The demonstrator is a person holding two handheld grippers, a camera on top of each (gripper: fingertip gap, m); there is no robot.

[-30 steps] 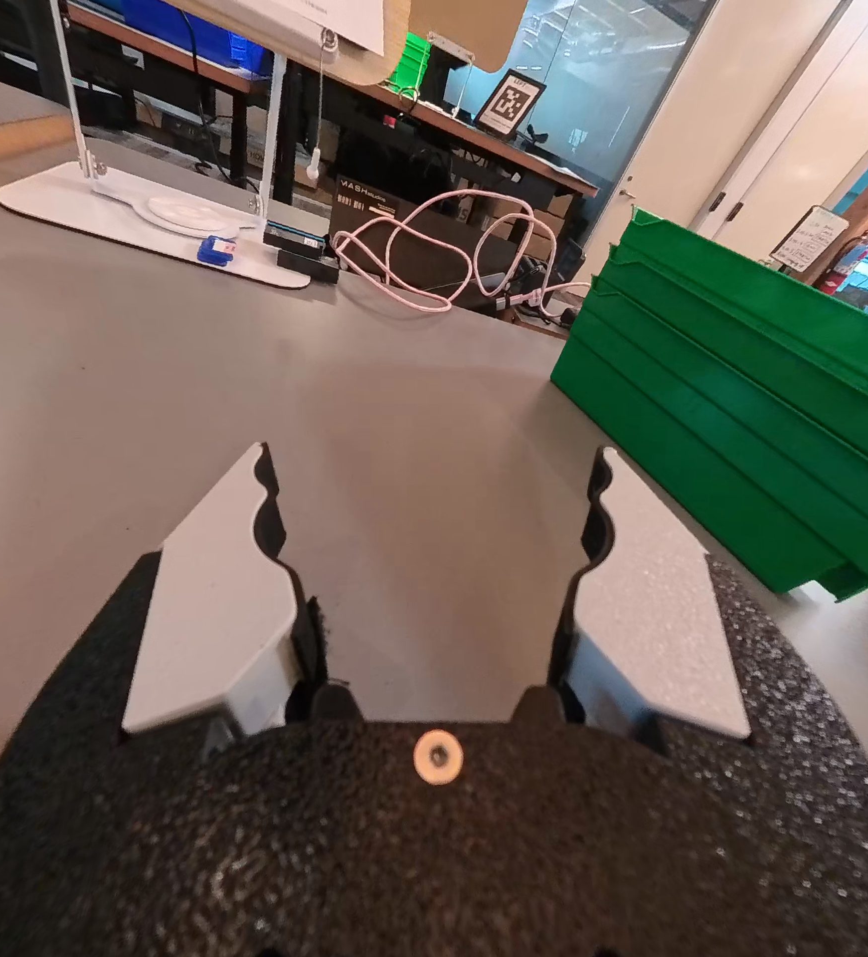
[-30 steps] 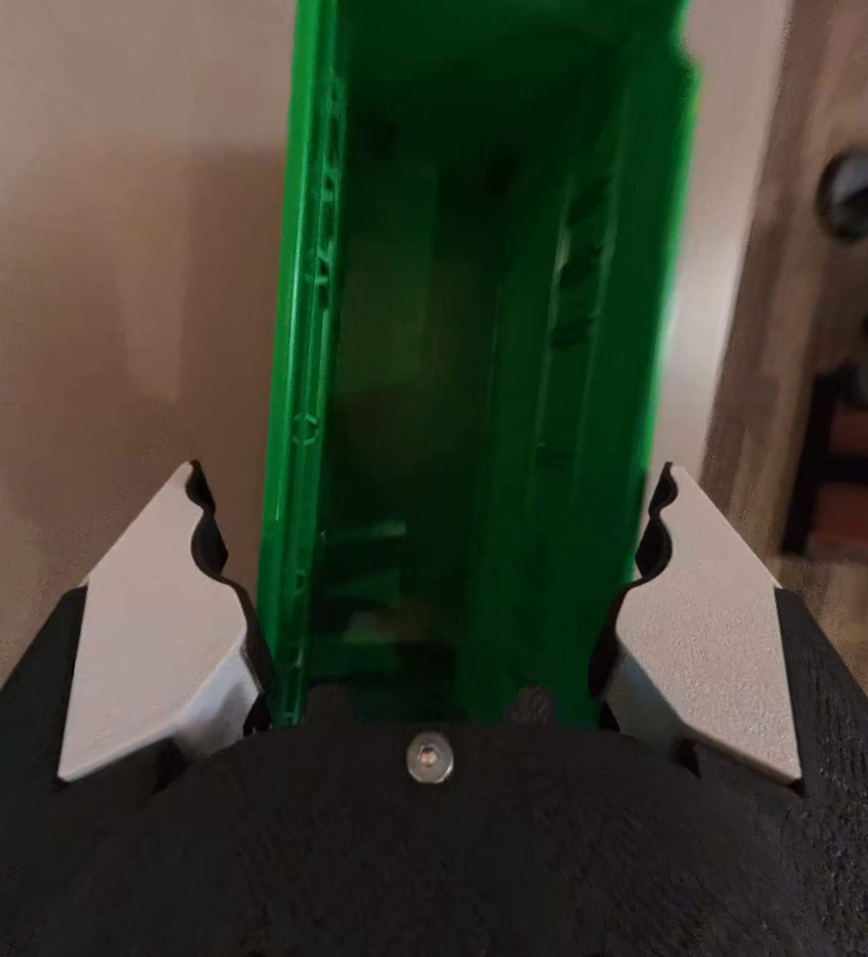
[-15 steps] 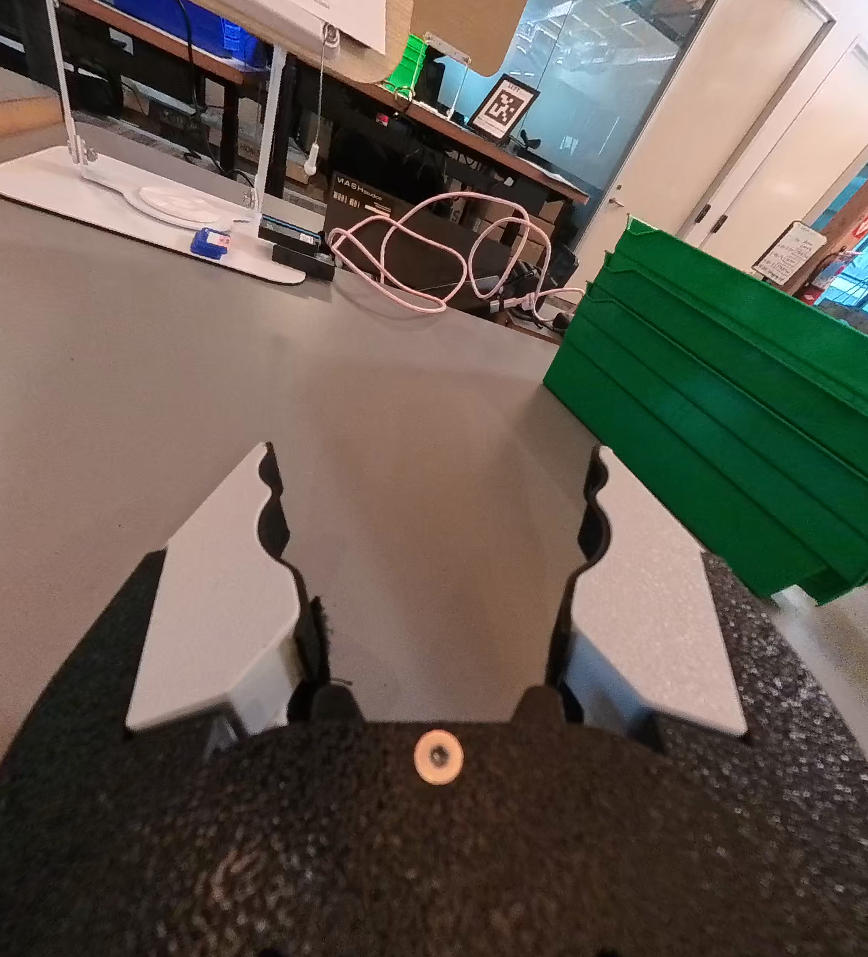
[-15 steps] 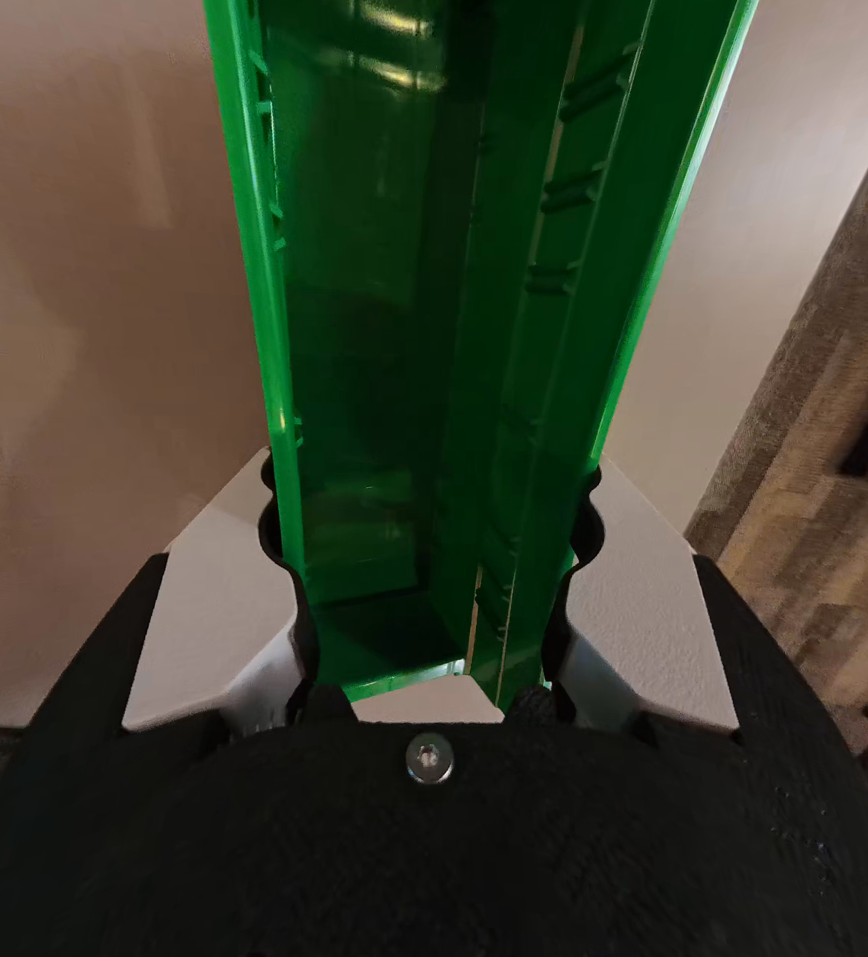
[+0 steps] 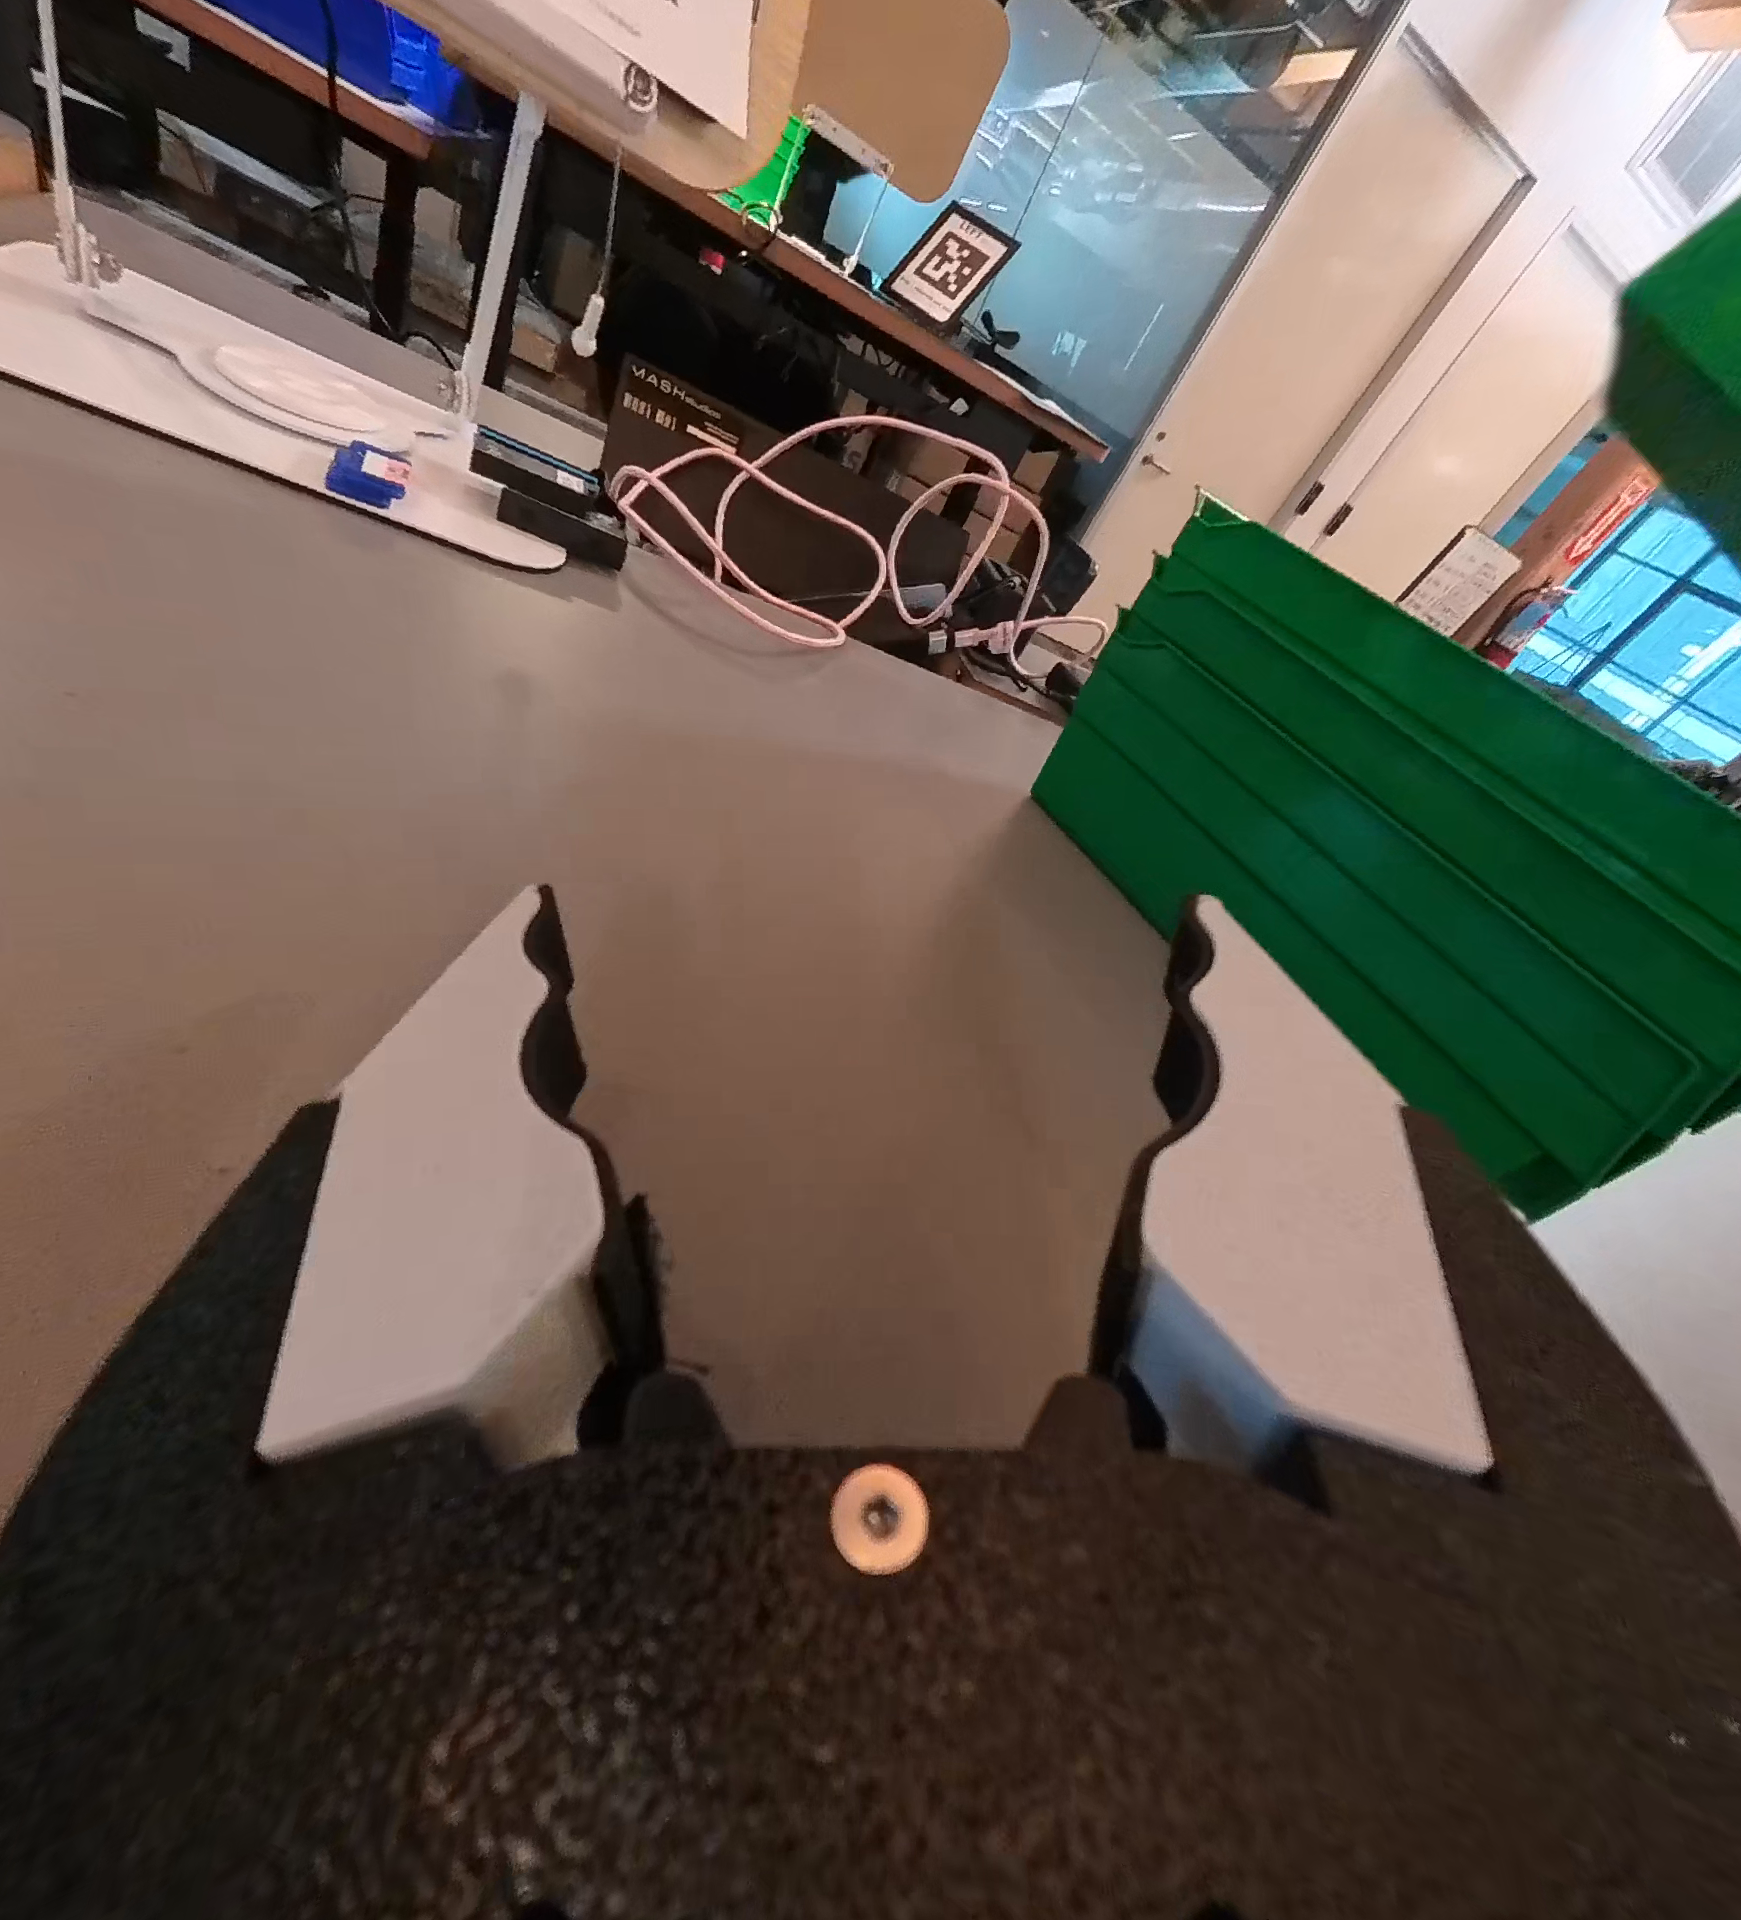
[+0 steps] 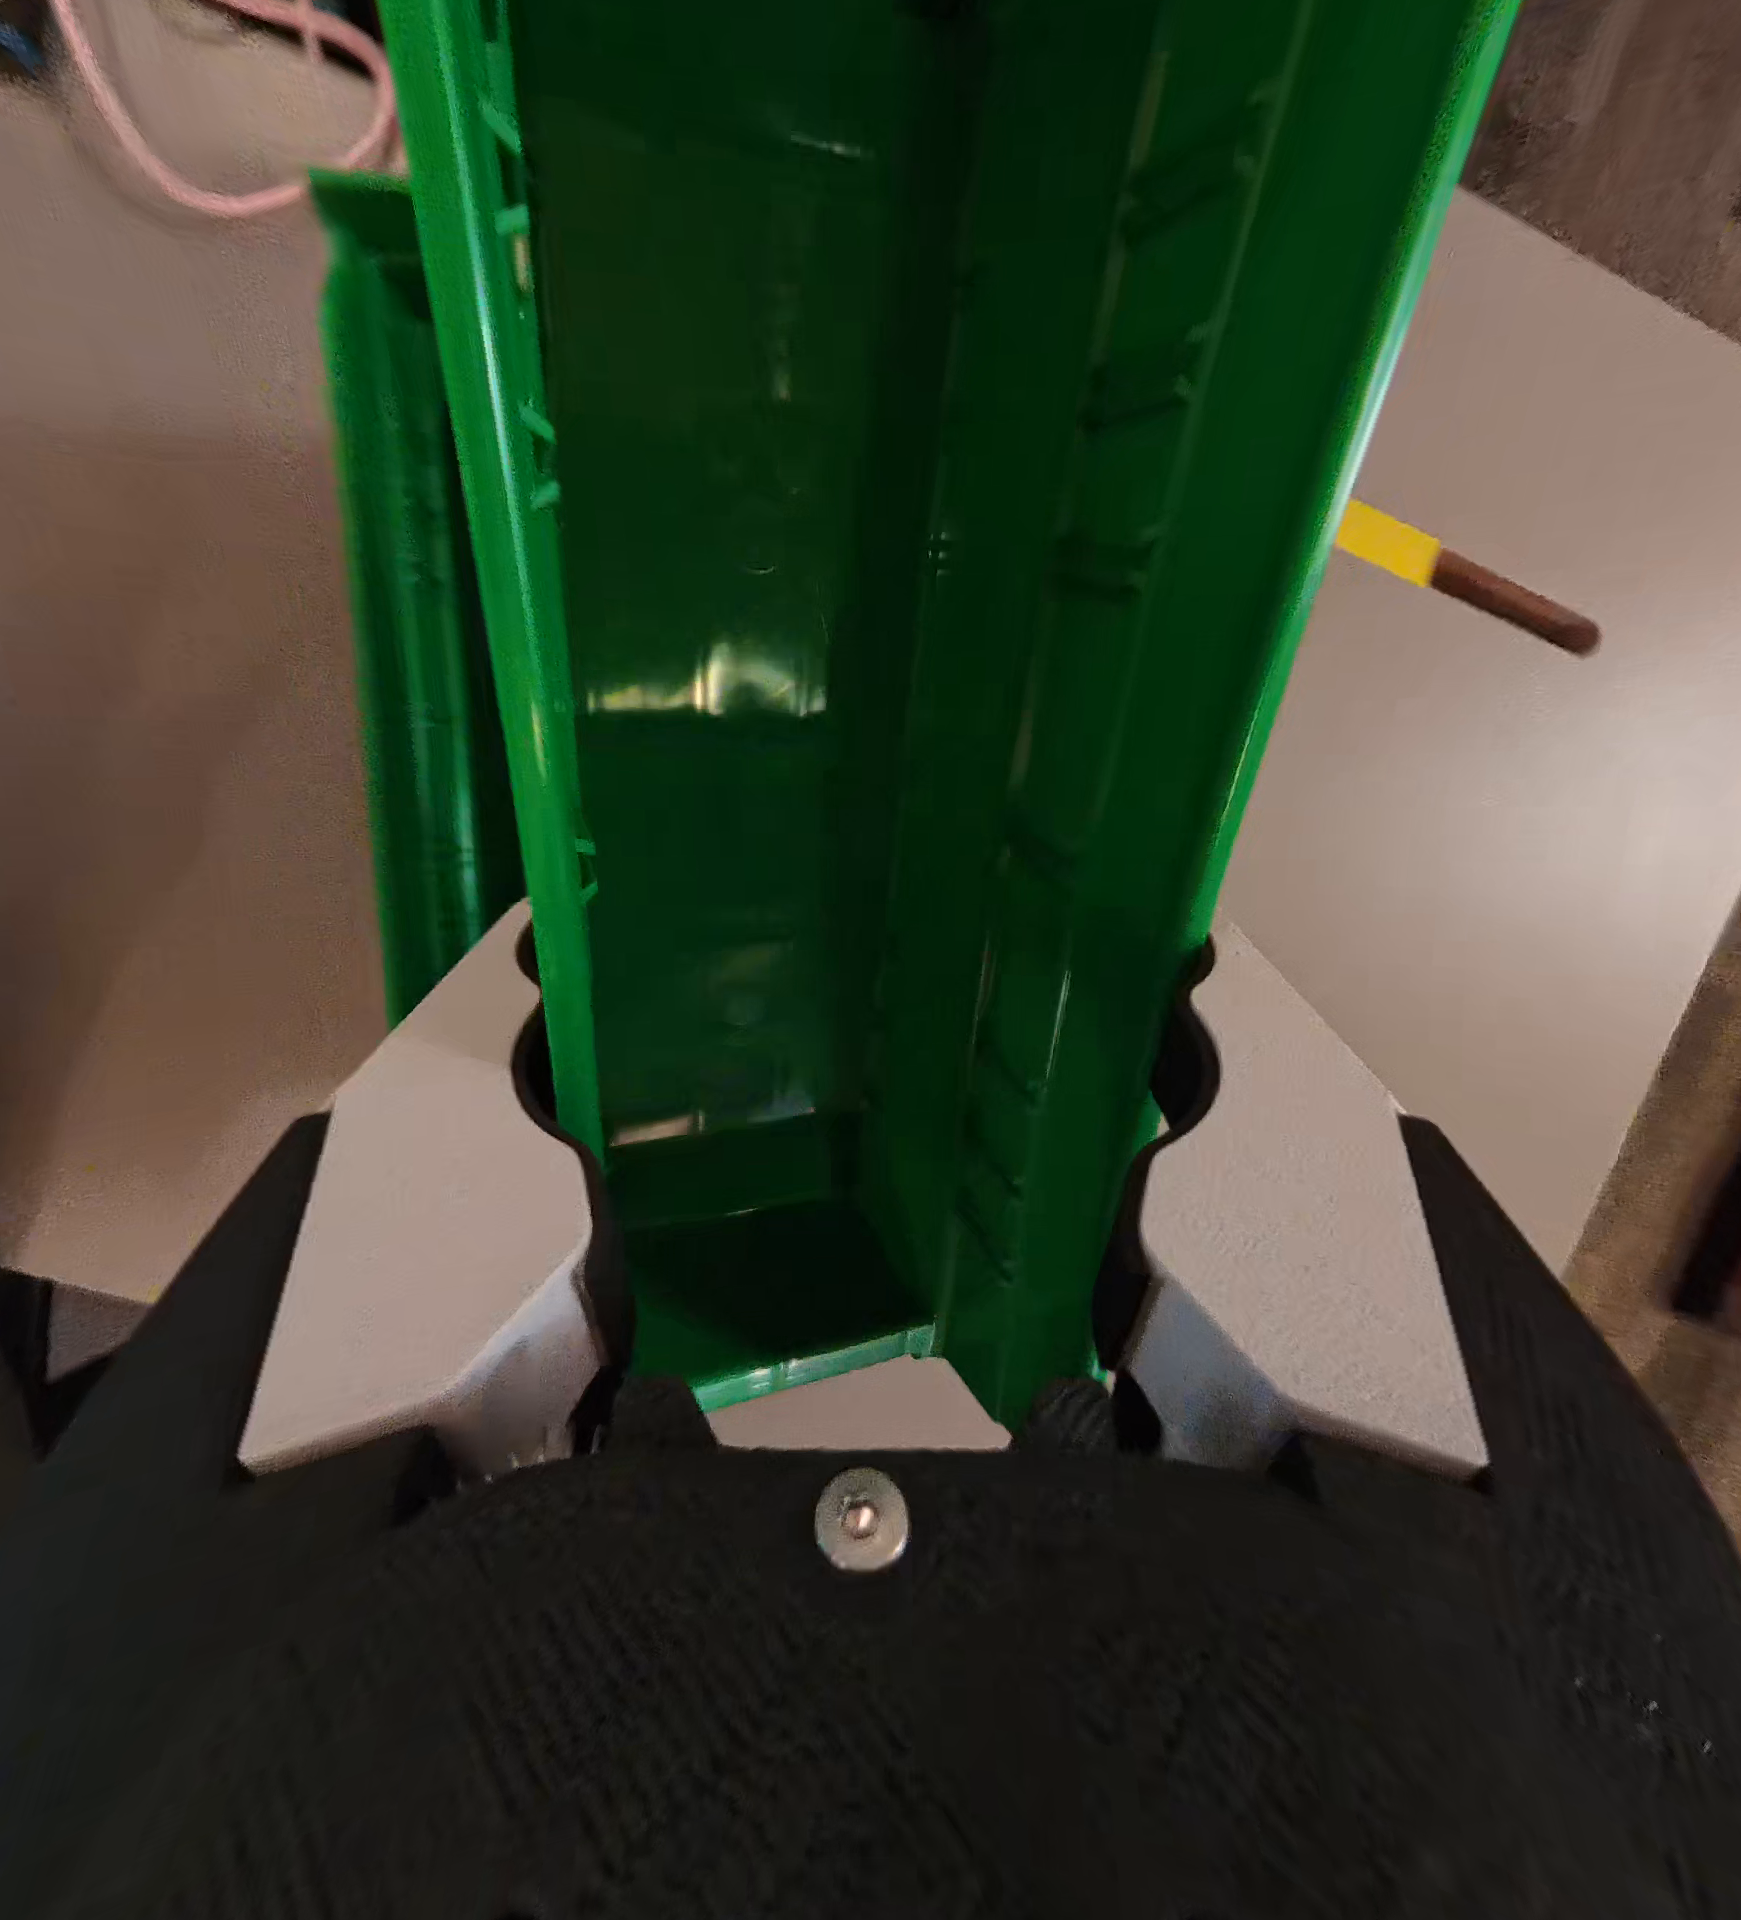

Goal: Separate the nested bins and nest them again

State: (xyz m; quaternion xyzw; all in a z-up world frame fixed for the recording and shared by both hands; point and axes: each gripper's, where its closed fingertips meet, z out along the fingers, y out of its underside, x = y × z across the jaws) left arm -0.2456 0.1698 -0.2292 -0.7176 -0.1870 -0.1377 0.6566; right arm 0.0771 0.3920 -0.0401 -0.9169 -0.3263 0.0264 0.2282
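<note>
So the right hand-held gripper is clamping one long green bin by its near end, fingers pressing on both side walls, and it's hanging lifted clear above the table. In the left wrist view you're seeing a blurry corner of that same bin floating at the top right. The rest of the nested stack is sitting on the table to the right of the left hand-held gripper, which is gaping wide with nothing between its fingers, hovering low over bare table just beside the stack.

I'm reading this as the separating step: one bin is coming off, the others are waiting. The next move is probably calling for setting the lifted bin down on a free patch of table, keeping it level so the far end isn't clipping the stack. The left one might be needed to pin the stack down so the next bin isn't dragging along with it.

Counting: two grippers, one bin in the air, and about four stepped rims showing in the stack, though I'm not totally sure. There's also one pink cable at the far edge and one brown stick with a yellow end lying on the right
</note>
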